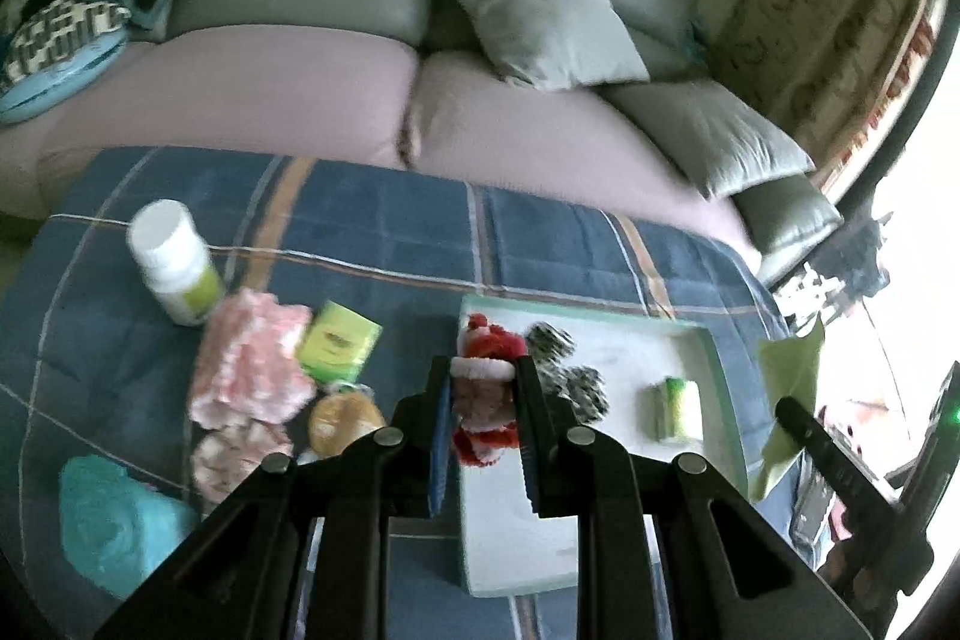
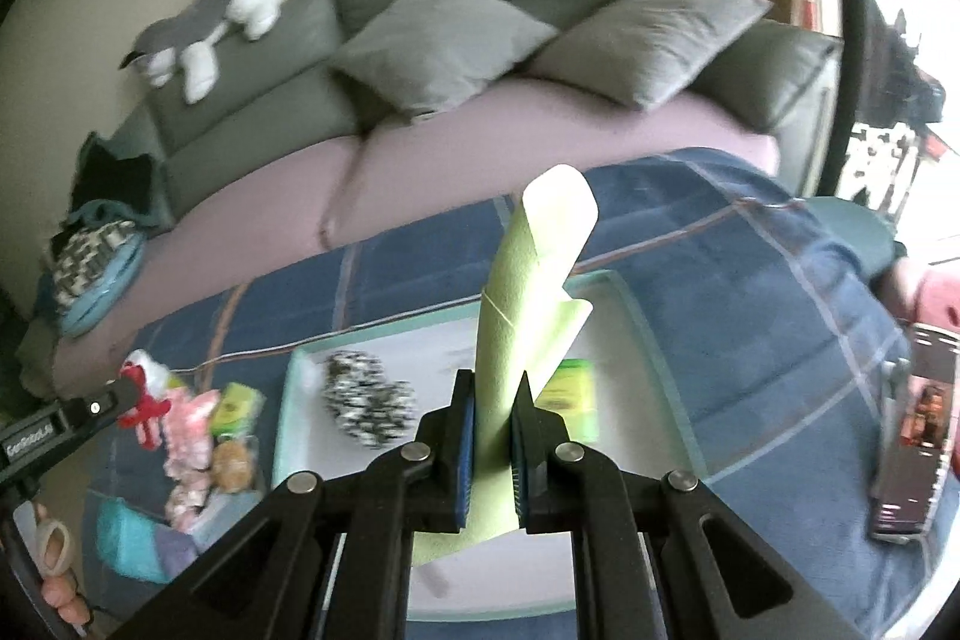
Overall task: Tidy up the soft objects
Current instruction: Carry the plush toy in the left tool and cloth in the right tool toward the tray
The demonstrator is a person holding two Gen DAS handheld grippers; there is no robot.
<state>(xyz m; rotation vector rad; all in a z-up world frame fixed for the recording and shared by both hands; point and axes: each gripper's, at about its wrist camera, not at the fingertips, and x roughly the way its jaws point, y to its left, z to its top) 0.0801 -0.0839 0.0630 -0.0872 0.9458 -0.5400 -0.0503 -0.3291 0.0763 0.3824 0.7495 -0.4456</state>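
Left tool point(image 1: 483, 400) grips a red Santa doll point(image 1: 485, 388) over the tray's point(image 1: 708, 334) left edge; right tool point(image 2: 493, 415) pinches a green sheet point(image 2: 528, 298).

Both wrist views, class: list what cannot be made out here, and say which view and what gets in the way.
- Red plush toy, left wrist view: its lower part is hidden between the left gripper fingers.
- Green foam sheet, right wrist view: its bottom edge is hidden behind the right gripper.
- Green packet in the tray, right wrist view: half covered by the sheet, print too blurred to read.
- White bottle, left wrist view: label blurred.
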